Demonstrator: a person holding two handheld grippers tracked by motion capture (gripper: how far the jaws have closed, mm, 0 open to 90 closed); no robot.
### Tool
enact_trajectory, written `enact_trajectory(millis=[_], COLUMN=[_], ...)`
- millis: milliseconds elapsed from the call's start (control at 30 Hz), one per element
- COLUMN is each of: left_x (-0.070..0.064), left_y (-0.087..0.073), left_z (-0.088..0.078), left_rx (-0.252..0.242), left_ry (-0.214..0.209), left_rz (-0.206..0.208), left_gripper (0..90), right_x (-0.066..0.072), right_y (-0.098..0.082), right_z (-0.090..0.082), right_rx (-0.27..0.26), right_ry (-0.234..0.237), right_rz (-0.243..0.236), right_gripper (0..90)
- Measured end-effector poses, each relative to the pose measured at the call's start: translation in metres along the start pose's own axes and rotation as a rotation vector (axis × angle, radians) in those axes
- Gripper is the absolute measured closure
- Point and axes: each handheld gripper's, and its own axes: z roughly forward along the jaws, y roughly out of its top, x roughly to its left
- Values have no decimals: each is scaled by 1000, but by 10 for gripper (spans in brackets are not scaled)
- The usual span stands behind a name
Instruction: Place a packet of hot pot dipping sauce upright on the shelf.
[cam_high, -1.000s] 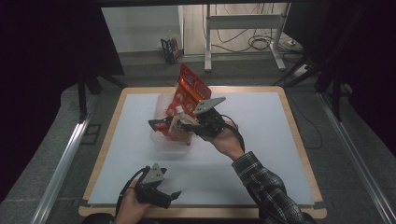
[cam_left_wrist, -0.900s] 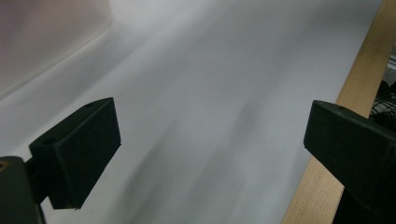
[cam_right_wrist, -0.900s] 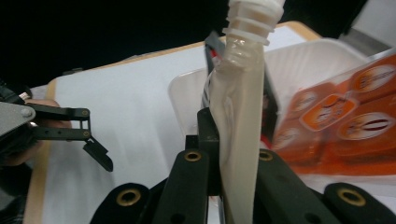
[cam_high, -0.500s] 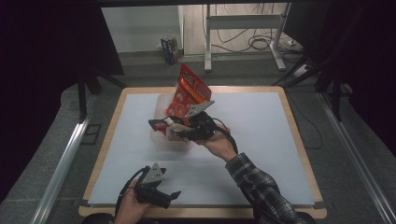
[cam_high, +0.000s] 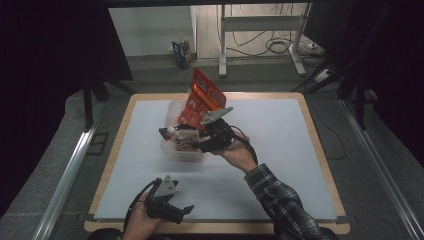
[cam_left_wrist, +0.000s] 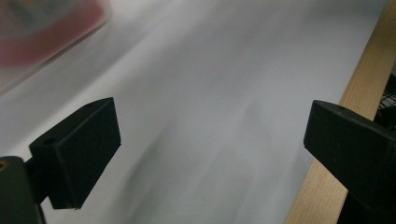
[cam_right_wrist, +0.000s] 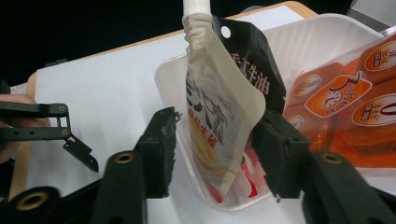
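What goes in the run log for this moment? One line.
right gripper: jaws just opening, spouted pouch between them, over clear tray | orange packet: in tray | left gripper: open over table

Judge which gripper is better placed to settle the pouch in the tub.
Right. The right gripper has just been opening with the pouch between its jaws, over the tub. The left gripper sits at the table's near edge, open.

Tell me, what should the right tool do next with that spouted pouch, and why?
Probably draw the right tool back. Its jaws have just been opening, the spouted pouch stands between them with a gap at the left jaw, and its bottom already sits inside the clear tray beside the orange packet.
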Motion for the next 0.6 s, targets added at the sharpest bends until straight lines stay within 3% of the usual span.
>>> enact_trajectory(millis=[600], left_x=[-1], left_y=[0], left_z=[1], left_rx=[6], left_ry=[16], left_rz=[11], left_gripper=[38], right_x=[3], right_y=[-3], right_z=[-5], right_rx=[9], right_ry=[-21], right_rz=[-2], right_gripper=[282])
